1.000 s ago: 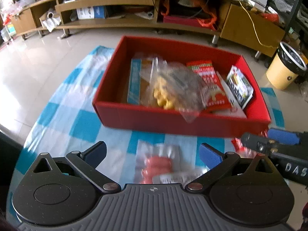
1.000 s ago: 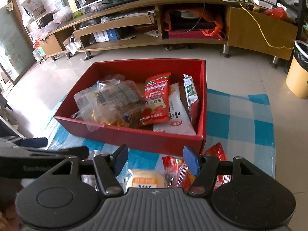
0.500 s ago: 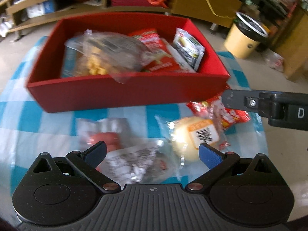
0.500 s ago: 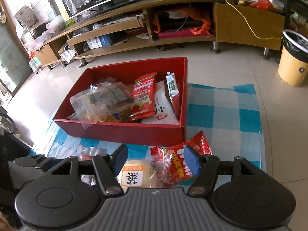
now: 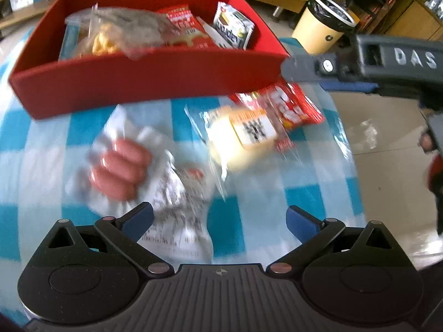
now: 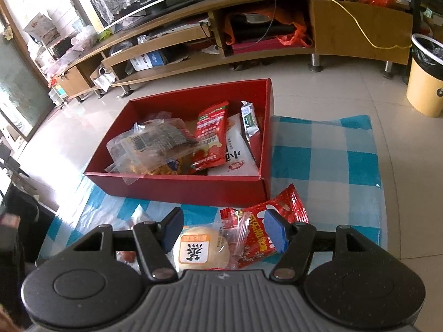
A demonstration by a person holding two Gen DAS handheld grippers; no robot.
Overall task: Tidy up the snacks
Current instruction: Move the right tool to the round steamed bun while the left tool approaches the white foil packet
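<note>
Glossy pale tiles run back to a long, low wooden cabinet [image 6: 249, 36] with open shelves, and a round yellow bin [image 6: 426, 88] lined with a black bag stands off to the right. Nearer, a round surface wears a blue-and-white checked cloth [image 6: 326, 149] under a shiny clear cover.

On it sits a shallow red cardboard box [image 6: 193, 191], rectangular and matte, with crinkly packets piled inside: a clear bag of yellow snacks [image 6: 155, 149], a red sachet [image 6: 210, 138], a white pouch [image 6: 235, 157] and a small foil pack [image 6: 249, 121] leaning on the right wall.

Four snacks lie loose on the cloth in front of the box. A round pale bun [image 6: 202, 249] in clear wrap with a square label lies beside a shiny red foil packet [image 6: 265, 229], the two touching. Left of them sit a vacuum pack of plump pink sausages [image 5: 119, 171] and a silvery, wrinkled pouch [image 5: 177, 210], blurred.

Left tool [image 5: 218, 221] hangs over the silvery pouch, blue pads spread wide and gripping nothing. Right tool [image 6: 224, 229] hovers above the bun and red packet, pads apart and empty.
</note>
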